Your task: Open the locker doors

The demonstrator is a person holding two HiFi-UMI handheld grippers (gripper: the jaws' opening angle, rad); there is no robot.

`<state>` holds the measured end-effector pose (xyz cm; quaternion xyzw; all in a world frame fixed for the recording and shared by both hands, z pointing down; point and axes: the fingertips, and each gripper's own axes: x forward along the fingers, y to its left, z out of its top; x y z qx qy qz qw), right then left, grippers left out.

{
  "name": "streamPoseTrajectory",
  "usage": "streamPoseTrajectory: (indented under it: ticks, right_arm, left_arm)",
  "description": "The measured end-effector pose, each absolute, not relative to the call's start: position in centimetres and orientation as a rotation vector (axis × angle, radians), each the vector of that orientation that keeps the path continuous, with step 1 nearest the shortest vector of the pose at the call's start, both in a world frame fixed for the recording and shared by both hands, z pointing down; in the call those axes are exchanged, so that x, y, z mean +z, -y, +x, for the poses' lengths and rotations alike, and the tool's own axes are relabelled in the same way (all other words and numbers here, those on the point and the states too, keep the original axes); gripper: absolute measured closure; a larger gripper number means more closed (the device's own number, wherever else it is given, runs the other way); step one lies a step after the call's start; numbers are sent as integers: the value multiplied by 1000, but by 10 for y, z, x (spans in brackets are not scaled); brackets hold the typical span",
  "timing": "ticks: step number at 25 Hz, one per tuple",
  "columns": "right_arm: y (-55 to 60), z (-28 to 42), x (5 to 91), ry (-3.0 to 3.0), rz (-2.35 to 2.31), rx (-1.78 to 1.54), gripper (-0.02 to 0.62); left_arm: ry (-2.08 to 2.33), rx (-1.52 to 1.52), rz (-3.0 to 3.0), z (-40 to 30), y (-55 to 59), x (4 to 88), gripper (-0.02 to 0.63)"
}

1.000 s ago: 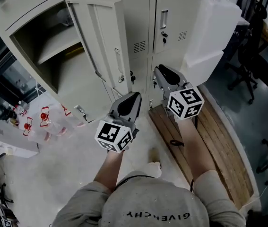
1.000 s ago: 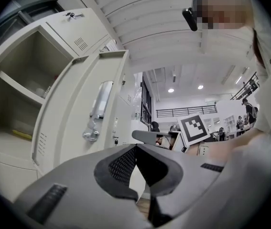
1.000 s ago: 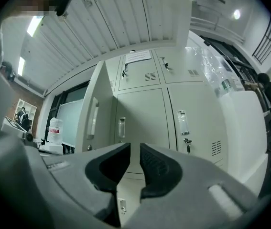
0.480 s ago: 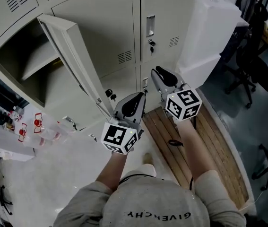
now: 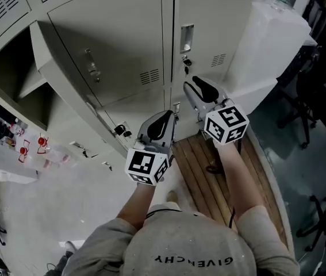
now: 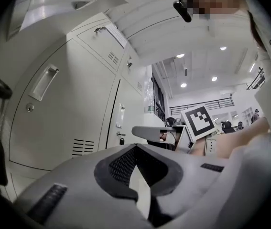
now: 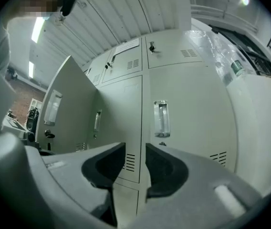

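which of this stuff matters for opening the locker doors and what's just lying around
Job in hand:
open locker door
closed locker door beside it
left gripper, shut, empty
right gripper, jaws opening, nothing between them

Lying about:
red-labelled bottles on the floor
wooden pallet
office chair

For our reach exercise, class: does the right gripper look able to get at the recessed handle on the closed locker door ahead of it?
Probably yes. The right gripper faces the handle with nothing between them; its fingers are opening and empty.

Matt painted-metal lockers (image 5: 119, 45) (smooth), rough wood pallet (image 5: 199, 174)
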<state>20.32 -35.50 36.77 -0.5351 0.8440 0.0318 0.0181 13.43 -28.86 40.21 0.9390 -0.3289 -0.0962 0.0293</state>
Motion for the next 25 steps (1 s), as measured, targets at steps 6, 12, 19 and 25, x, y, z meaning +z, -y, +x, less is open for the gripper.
streamPoseTrajectory:
  ticks: [6, 12, 19, 25]
  right_arm:
    - [379, 208, 358, -2620, -1634, 97, 449]
    - [410, 209, 339, -2674, -1642, 159, 443]
    - [439, 209, 324, -2720, -1611, 164, 417]
    - [457, 205, 324, -2752, -1568, 147, 405]
  left_arm:
    - [1065, -260, 2876, 135, 297, 410, 607]
    - [1126, -278, 2879, 137, 305, 405, 607]
    - [1277, -306, 2822, 124, 314, 394, 607]
    - [1386, -306, 2790, 117, 315, 389, 607]
